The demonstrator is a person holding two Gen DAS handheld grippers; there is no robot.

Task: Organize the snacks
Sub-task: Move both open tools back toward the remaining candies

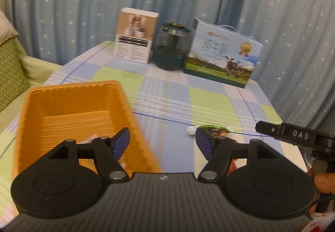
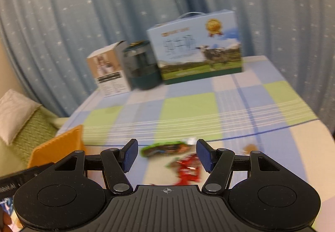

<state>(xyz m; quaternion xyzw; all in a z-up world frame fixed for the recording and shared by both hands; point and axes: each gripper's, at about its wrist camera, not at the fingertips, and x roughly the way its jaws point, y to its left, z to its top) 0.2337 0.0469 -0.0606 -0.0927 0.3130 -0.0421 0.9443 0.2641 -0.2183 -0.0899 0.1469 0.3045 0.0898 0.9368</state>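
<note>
Item 1: orange tray (image 1: pixel 69 106), ribbed plastic, open-topped, standing near the left edge of the table (image 1: pixel 167 94), which is covered in a blue, green and white check cloth. Something pale lies in its near end, mostly hidden behind the left gripper's finger; its kind cannot be told.

Item 2: green snack packet (image 2: pixel 165 148), flat foil sachet with a white twisted end, lying loose toward the near edge of the table, right of the tray and apart from it.

Item 3: red snack packet (image 2: pixel 188 169), crinkled foil, just nearer the front edge than the green one, blurred; whether the two touch cannot be told.

Item 4: left gripper (image 1: pixel 163 144), jaws standing wide with nothing between them, poised over the tray's right wall.

Item 5: right gripper (image 2: pixel 167 154), jaws parted about halfway, empty, hovering over the two packets without pressing either.

Item 6, rear edge, not for sorting: white carton (image 1: pixel 136 35), dark green jar (image 1: pixel 170 45), blue milk box with cow picture (image 1: pixel 222 52).

Handling note: both packets look light, soft and slippery, apt to slide on the cloth and crumple under pressure. Best taken across the flat body or by a sealed end, with a gentle pinch.
</note>
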